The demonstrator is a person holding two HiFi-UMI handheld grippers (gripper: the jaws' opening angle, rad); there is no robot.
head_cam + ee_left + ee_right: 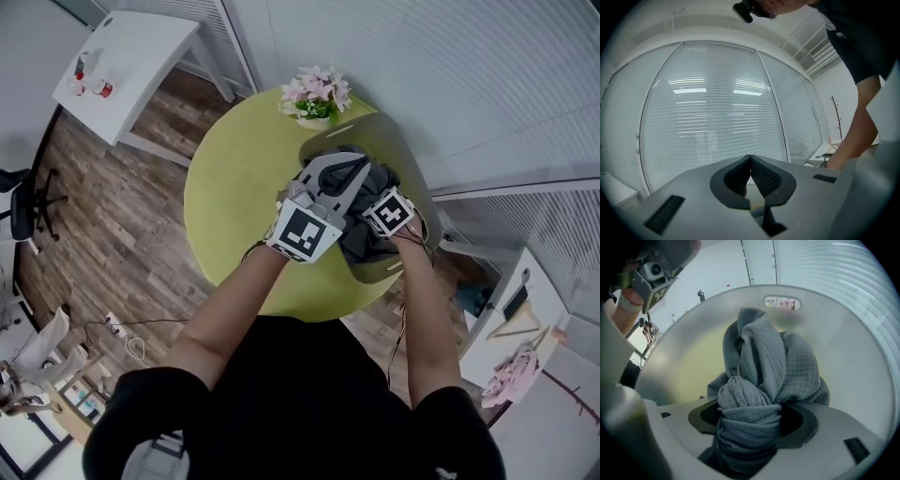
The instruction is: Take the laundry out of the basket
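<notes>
Nearest the head camera we saw the person's black short-sleeved top (281, 394) and two bare forearms reaching forward over a round yellow-green worktop (234, 187). The left gripper (352, 171) was held over the left side of the basket (410, 164) and was clenched on nothing. In the left gripper view its two jaws met at the tips, with only window blinds (717, 108) behind them.

Just beside it, the right gripper (752, 420) reached down into the basket and was grasping the laundry, a grey waffle-weave cloth (761, 357). In the right gripper view a bunched fold of the cloth was pinched between the pads, and the rest rose in a twisted heap ahead of the jaws. The cloth lay inside the pale grey basket, whose curved wall ringed it. The basket stood on the right-hand part of the worktop.

Beyond it, at the worktop's far edge, stood a small white pot of pink flowers (317, 92), which also showed through the handle slot in the basket's far wall. Farther off to the left, across the wood-plank floor (112, 234), we saw a white worktop (131, 56) carrying a few small items that we could not make out.
</notes>
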